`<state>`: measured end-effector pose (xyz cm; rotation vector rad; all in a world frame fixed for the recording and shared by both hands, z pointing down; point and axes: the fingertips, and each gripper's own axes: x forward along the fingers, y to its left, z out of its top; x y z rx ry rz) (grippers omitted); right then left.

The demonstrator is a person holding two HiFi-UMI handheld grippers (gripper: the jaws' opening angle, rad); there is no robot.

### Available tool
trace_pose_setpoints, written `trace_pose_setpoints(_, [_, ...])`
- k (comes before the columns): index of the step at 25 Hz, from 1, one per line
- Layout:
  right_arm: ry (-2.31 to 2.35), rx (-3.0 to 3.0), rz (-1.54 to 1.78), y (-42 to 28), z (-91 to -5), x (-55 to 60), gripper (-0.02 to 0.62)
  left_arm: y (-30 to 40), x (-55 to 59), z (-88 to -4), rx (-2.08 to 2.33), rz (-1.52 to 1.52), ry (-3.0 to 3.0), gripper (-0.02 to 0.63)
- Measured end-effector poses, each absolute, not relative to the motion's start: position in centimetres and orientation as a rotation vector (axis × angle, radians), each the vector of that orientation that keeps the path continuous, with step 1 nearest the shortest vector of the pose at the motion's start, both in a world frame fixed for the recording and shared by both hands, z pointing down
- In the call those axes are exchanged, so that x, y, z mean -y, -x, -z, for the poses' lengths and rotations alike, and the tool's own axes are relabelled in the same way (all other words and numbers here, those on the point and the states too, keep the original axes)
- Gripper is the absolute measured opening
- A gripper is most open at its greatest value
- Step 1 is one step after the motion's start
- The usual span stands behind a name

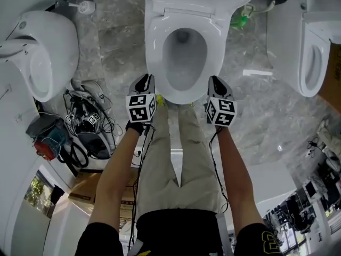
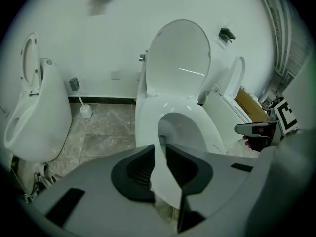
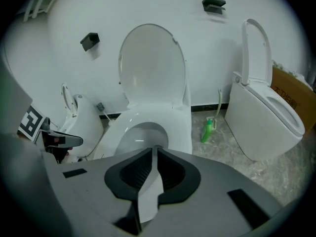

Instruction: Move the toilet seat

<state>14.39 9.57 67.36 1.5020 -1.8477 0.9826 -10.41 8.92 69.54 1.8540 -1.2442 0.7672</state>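
Note:
A white toilet stands in the middle with its seat [image 1: 214, 39] lying down on the bowl and its lid [image 2: 177, 58] raised against the wall. In the head view my left gripper [image 1: 145, 80] hovers just off the front left of the seat rim. My right gripper [image 1: 214, 80] hovers off the front right. Neither touches the seat. In the left gripper view the left gripper [image 2: 159, 149] shows only a thin slit between its jaws, with the seat [image 2: 197, 120] beyond it. The right gripper [image 3: 155, 149] looks the same before the seat [image 3: 173, 115]. Nothing is held.
Another toilet [image 1: 42, 57] stands to the left and one [image 1: 314, 57] to the right. A green bottle [image 3: 207, 131] and a toilet brush [image 1: 85, 6] sit by the wall. Cables and gear [image 1: 80, 121] lie on the floor at left. A cardboard box [image 3: 291, 95] is far right.

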Motion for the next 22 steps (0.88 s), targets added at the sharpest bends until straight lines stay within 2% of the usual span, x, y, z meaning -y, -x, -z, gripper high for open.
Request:
trace_pose_setpoints(2, [-1.499,1.824,-1.013,-14.6,-68.6,-9.9,0.124,10.0,-9.4,-70.6,1.203,-0.767,-1.825,0.17])
trace_pose_setpoints(7, [-1.515,1.753,-1.131,-15.3,-71.4,-11.3,0.3,9.5,-11.0,-72.9,1.119,-0.769,-1.738,0.261])
trace_pose_setpoints(9, [-1.518,1.72,-1.193,-15.5,-72.7,-12.2,0.343,9.3,-11.9,-74.0,1.083,-0.768,-1.697,0.317])
trace_pose_setpoints(15, [-1.426,1.661,-1.293,-15.6,-76.6,-14.7,0.384,9.1,-14.0,-77.7,1.01,-0.866,-1.649,0.345])
trace_pose_setpoints(22, [-1.41,1.549,-1.468,-15.1,-79.4,-17.1,0.391,8.2,-15.7,-79.1,0.945,-0.847,-1.61,0.356])
